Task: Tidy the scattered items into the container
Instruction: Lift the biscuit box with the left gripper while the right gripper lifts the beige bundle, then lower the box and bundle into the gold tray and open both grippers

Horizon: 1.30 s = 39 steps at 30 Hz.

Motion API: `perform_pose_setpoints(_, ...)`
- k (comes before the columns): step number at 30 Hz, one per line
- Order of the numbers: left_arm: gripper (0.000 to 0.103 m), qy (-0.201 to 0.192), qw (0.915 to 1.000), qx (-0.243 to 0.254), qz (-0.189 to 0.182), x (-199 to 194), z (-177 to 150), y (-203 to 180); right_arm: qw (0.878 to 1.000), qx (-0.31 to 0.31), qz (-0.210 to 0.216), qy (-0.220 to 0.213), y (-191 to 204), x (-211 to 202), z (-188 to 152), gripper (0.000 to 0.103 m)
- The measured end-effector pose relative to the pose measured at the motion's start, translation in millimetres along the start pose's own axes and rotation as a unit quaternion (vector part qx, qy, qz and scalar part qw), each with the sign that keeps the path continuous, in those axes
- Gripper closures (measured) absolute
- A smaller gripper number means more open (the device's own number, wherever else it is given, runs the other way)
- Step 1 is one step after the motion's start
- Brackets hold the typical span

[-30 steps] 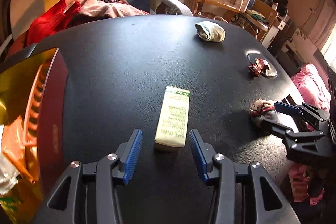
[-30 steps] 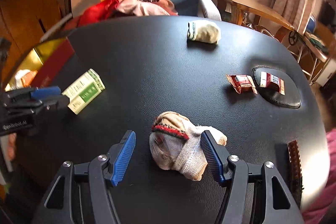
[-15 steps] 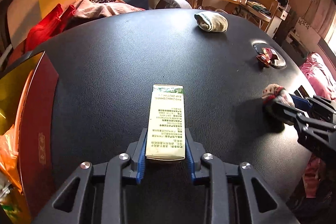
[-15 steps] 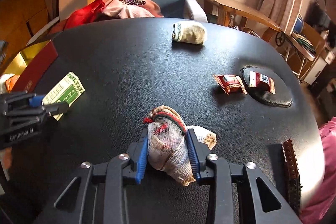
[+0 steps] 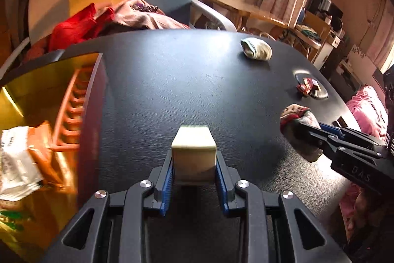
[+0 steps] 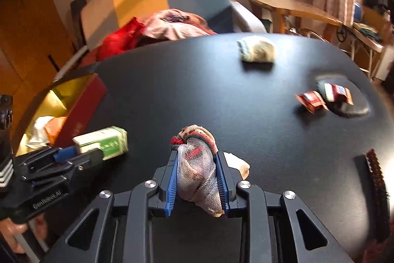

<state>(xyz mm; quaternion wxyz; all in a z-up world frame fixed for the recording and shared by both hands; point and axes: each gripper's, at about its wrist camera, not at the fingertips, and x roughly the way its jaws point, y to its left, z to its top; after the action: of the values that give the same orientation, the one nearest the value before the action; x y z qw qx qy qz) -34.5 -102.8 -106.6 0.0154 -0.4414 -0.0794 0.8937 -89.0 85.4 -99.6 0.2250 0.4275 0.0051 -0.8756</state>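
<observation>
My left gripper [image 5: 194, 169] is shut on a pale green-and-white carton [image 5: 193, 152] and holds it off the black table [image 5: 172, 80]; it also shows in the right wrist view [image 6: 103, 142]. My right gripper [image 6: 197, 179] is shut on a bunched sock with a red band [image 6: 197, 164], raised above the table; it shows at the right of the left wrist view [image 5: 298, 122]. The red box with a gold lining [image 5: 93, 100] stands at the table's left edge and holds snack packets [image 5: 22, 157].
A rolled pale sock [image 6: 256, 49] lies at the far side of the table. Two red wrappers [image 6: 311, 101] lie by a black oval pad [image 6: 349, 110] at the right. An armchair with clothes [image 6: 170, 24] stands behind the table.
Both grippers closed on their items, the left on the carton and the right on the sock, and lifted them off the table. The carton now tilts end-on toward the camera.
</observation>
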Motion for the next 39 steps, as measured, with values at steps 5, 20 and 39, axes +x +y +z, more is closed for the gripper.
perform_pose_setpoints(5, 0.073, -0.009, 0.9999, -0.009, 0.002, -5.9, 0.5, 11.4, 0.999, -0.023, 0.02, -0.009, 36.8, -5.9, 3.4, 0.074)
perform_pose_setpoints(20, 0.056, 0.0, 0.9998, -0.019, -0.004, -1.4, -10.9, 8.1, 1.0, -0.001, 0.03, 0.005, 35.6, -1.3, -14.8, 0.074)
perform_pose_setpoints(39, 0.073, -0.022, 0.9996, -0.012, -0.012, -18.9, -18.4, 14.1, 0.998, 0.005, 0.063, 0.012, 45.8, 6.4, -17.9, 0.074)
